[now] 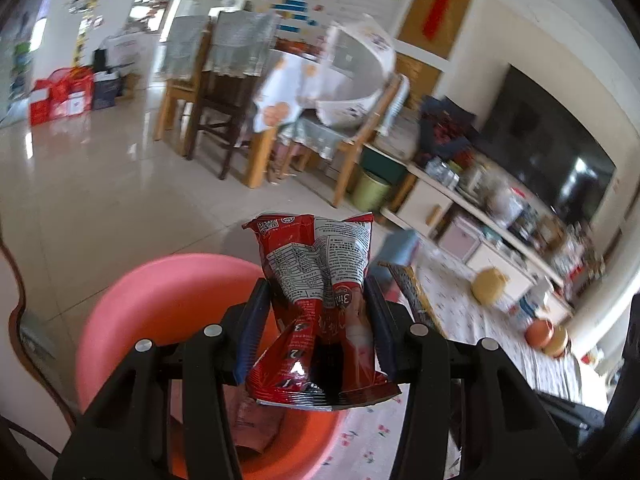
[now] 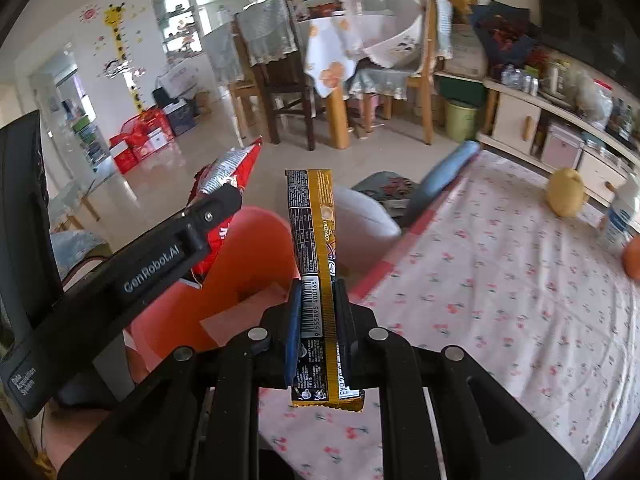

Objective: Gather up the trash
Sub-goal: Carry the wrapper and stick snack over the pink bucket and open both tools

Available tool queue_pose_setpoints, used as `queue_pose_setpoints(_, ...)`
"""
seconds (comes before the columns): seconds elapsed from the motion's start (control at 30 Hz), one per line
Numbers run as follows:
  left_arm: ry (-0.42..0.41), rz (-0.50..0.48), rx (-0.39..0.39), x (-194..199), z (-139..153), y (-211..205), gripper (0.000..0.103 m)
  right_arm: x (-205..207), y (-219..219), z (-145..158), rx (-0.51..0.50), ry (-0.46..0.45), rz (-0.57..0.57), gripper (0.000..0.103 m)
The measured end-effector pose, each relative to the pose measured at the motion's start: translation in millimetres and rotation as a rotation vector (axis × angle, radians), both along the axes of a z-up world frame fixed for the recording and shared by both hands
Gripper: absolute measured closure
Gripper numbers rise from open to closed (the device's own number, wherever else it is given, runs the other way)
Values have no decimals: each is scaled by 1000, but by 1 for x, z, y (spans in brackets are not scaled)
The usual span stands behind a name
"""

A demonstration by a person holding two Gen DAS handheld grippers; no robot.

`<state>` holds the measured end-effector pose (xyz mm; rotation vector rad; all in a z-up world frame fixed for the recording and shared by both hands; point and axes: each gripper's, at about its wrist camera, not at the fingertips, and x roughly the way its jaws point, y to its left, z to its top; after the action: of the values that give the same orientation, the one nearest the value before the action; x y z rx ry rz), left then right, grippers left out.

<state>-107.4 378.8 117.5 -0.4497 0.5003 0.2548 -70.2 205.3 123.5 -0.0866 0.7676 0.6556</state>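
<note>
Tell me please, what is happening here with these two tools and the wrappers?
A person is collecting trash with two tools. The left hand-held gripper is shut on a crumpled red snack bag, held above a pink basin that already has a piece of trash in it. The right hand-held gripper is shut on a long gold and black wrapper, near the same basin beside the flowered tablecloth. Neither piece is dropped yet.

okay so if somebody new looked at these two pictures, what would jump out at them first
The crumpled red snack bag pinched in the left hand-held gripper, above the pink basin. Then the gold-and-black wrapper standing up in the shut right hand-held gripper, at the edge of the floral tablecloth.
</note>
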Motion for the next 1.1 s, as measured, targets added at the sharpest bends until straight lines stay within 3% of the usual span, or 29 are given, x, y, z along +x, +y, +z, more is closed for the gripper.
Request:
queue_pose_setpoints(0.27, -2, 116, -88, -11, -7, 33, 54, -1, 36, -13, -12, 24, 66, 86)
queue_pose_setpoints(0.47, 30, 166, -107, -10, -13, 43, 49, -4, 58, -29, -42, 52, 116, 83)
queue_pose_setpoints(0.53, 45, 209, -95, -12, -13, 47, 24, -6, 60, -34, -66, 39, 117, 74)
queue_pose_setpoints(0.6, 64, 267, -69, -15, -13, 51, 16, -10, 53, -33, -60, 7, 98, 46)
queue_pose_setpoints(0.7, 79, 299, -70, -19, -14, 56, 12, -15, 39, -28, -57, -45, 50, 25)
queue_pose_setpoints(0.83, 98, 291, -67, -16, -13, 54, 11, -16, 14, -23, -83, -102, -28, 17)
queue_pose_setpoints(1.1, 92, 193, 63, -3, -3, 17, 10, -16, -26, -26, -99, -107, -124, 14)
